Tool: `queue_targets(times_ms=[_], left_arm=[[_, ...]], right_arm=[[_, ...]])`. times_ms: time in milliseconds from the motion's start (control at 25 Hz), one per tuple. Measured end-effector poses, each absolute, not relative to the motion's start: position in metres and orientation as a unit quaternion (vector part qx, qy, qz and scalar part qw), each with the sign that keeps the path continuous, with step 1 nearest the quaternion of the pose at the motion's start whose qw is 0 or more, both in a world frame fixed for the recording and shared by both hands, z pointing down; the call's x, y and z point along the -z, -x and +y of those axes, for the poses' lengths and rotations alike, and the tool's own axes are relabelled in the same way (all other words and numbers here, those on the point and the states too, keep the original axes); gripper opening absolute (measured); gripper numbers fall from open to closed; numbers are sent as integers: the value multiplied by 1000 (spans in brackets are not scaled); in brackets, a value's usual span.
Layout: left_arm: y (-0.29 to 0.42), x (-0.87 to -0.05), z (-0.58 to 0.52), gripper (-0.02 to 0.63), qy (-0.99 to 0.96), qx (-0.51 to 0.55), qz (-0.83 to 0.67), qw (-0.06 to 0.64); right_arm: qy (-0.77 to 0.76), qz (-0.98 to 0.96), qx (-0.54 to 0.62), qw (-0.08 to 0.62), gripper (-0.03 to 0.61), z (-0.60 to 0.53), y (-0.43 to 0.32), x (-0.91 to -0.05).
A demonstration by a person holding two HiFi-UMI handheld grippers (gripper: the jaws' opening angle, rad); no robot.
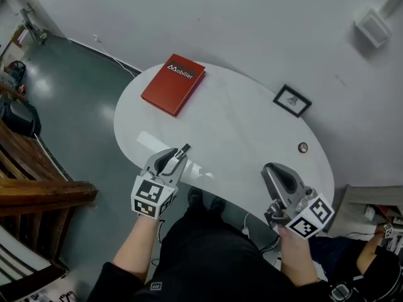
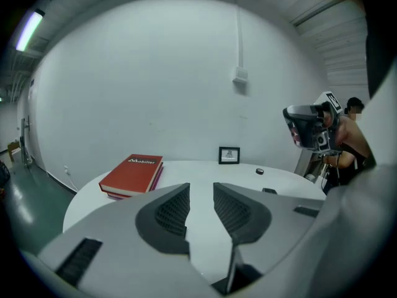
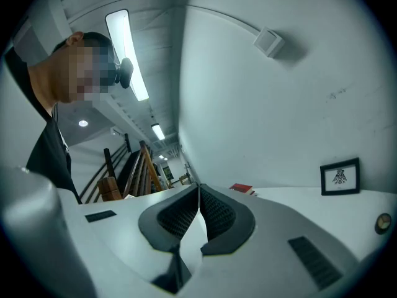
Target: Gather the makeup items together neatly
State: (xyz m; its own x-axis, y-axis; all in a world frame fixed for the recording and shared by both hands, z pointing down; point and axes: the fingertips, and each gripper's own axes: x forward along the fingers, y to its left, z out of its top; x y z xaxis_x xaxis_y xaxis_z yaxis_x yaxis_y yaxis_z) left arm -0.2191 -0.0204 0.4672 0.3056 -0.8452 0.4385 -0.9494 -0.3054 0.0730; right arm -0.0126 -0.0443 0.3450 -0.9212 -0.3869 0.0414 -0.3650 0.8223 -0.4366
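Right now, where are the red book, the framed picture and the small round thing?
red book [image 1: 173,83]: head view, middle of cover
framed picture [image 1: 292,100]: head view, centre of print
small round object [image 1: 303,147]: head view, its top

Black sleeves [image 1: 119,282], dark trousers [image 1: 208,250]; the grey left hand-held gripper [image 1: 184,150] and right hand-held gripper [image 1: 272,167] each bear a black-and-white marker cube [image 1: 151,197].

Red book [image 1: 173,84], framed picture [image 1: 292,100], perhaps stairs [image 1: 38,194]
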Motion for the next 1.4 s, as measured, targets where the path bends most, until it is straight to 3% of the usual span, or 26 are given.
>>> queue_targets(times_ms=[440,920,1160,1400], left_arm=[[226,-571,-48,167,-786,-251,-525,209],[235,-644,-51,167,-763,-336,-490,256],[236,-654,-54,103,-763,-346,-481,261],[235,-655,-61,99,-768,-341,-474,263]], right_arm=[[208,939,275,-14,37,-54,26,-396],[230,931,283,-18,37,-60,30,-401],[244,931,271,-13,37,-58,37,-389],[255,930,264,-2,37,-54,38,-378]])
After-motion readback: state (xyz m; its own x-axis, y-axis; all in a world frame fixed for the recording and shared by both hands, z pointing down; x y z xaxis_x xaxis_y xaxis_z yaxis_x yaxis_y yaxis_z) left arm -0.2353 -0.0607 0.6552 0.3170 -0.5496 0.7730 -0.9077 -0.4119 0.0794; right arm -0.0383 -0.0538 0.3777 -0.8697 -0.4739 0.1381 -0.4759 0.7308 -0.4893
